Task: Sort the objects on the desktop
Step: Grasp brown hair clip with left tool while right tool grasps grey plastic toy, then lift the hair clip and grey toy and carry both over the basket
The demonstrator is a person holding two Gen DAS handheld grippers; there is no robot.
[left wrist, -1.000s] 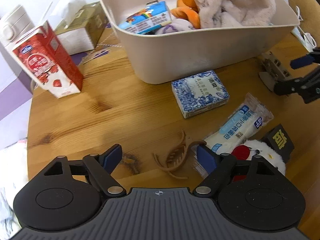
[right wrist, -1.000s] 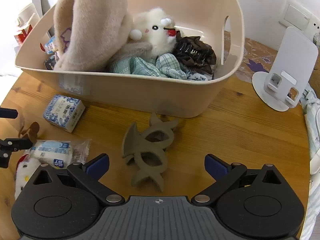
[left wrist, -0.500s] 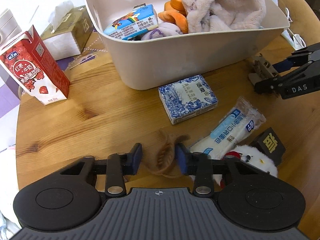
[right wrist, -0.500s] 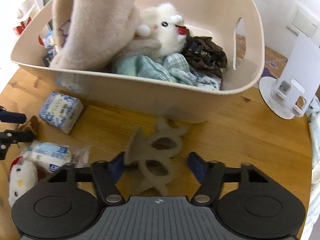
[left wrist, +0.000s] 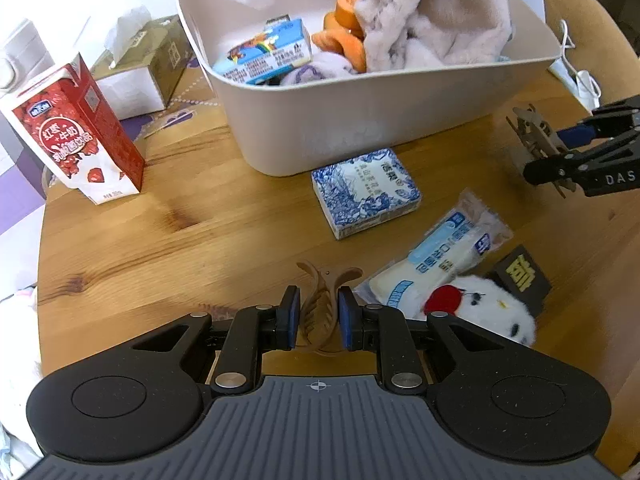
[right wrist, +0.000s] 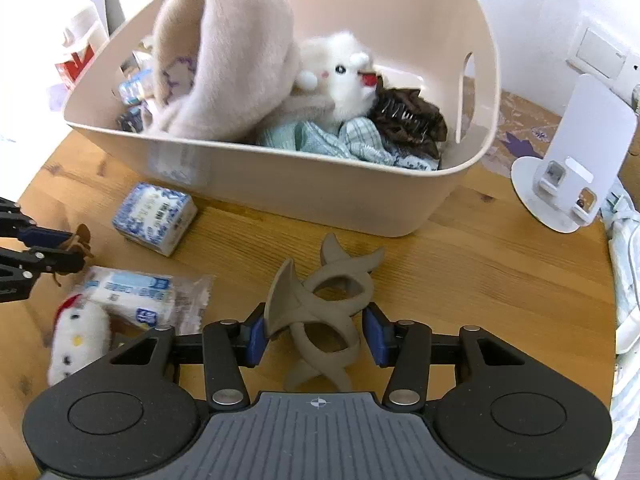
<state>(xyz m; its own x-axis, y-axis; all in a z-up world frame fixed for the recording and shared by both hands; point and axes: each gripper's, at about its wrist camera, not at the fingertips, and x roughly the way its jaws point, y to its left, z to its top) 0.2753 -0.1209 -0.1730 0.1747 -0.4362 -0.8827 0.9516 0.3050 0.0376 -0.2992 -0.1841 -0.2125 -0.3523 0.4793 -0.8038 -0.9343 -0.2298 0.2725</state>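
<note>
A brown hair claw lies on the wooden table, and my left gripper is shut on it, both blue pads against its sides. A grey hair claw sits between the pads of my right gripper; its jaws are closing and both pads touch the claw. In front of both stands the beige bin, which holds a plush blanket, a white plush toy, cloths and a dark claw. The left wrist view shows the right gripper holding the grey claw.
A blue tissue pack, a wipes packet, a white plush and a black box lie near the left gripper. A red milk carton and tissue box stand at left. A white stand is at right.
Both grippers went from wide open to closed around their hair claws. The left one shut first; the right one kept narrowing and shifted slightly toward the bin.
</note>
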